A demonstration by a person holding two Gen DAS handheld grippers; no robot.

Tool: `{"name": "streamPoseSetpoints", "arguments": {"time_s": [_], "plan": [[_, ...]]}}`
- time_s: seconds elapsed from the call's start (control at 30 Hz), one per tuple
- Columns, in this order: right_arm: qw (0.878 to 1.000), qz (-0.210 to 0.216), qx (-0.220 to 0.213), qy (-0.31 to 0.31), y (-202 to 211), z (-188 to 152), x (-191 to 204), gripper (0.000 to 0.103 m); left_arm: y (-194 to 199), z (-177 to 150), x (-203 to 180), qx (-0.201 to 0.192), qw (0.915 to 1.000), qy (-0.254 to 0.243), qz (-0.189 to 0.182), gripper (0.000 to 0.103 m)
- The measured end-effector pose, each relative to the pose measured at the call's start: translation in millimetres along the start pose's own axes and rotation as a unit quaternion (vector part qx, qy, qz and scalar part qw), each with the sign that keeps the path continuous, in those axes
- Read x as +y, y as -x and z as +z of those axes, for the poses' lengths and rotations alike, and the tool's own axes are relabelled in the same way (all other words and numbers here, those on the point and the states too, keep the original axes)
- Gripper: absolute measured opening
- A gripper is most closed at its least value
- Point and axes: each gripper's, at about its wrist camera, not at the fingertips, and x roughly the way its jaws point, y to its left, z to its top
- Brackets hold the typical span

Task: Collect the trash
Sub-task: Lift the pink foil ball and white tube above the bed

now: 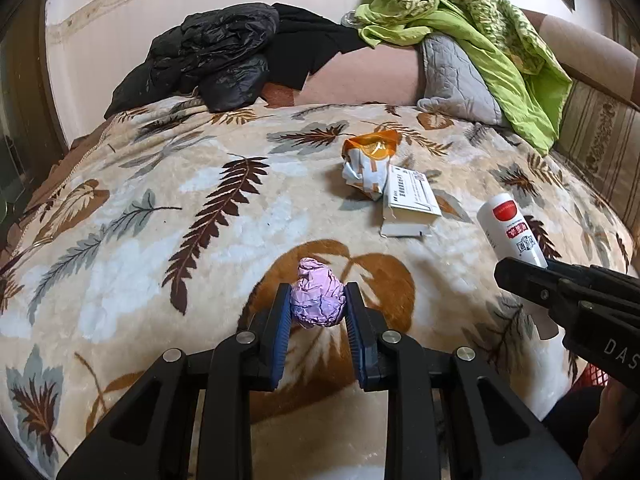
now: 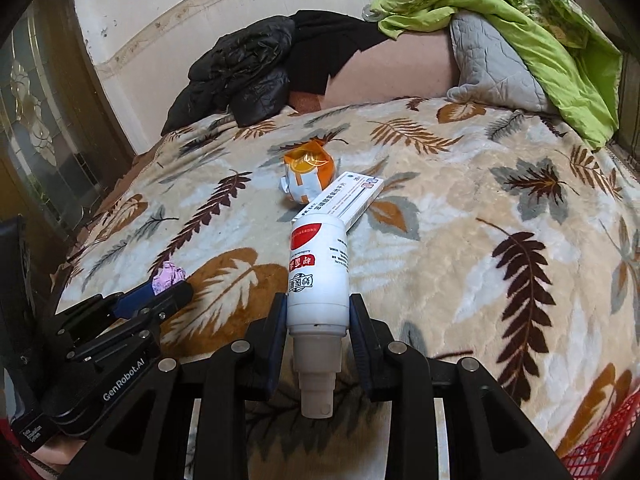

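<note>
My left gripper [image 1: 318, 304] is shut on a crumpled purple paper ball [image 1: 318, 298] just above the leaf-patterned blanket [image 1: 160, 208]; the ball also shows in the right wrist view [image 2: 170, 274]. My right gripper [image 2: 318, 316] is shut on a white spray bottle [image 2: 318, 276] with a red label, nozzle pointing back toward the camera; the bottle shows at the right of the left wrist view [image 1: 512, 228]. A crumpled orange and white wrapper [image 1: 368, 164] and a white medicine box [image 1: 412, 200] lie on the blanket beyond both grippers.
A black jacket [image 1: 208, 64] and a green sheet over a grey pillow [image 1: 480, 40] lie at the back of the bed. A red mesh basket [image 2: 600, 444] shows at the lower right edge. A glass door [image 2: 36, 128] stands at the left.
</note>
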Motion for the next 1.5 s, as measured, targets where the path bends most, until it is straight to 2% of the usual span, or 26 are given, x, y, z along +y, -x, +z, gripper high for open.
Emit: {"name": "streamPoseSetpoints", "arguments": {"time_s": [0.93, 1.5], "plan": [[1.000, 0.009, -0.005, -0.019, 34, -22, -4, 0.032, 33, -7, -27, -0.024, 0.9990, -0.039, 0.001, 0.025], [0.999, 0.011, -0.006, -0.052, 47, -25, -20, 0.032, 40, -8, -41, -0.023, 0.9983, -0.054, -0.007, 0.025]]}}
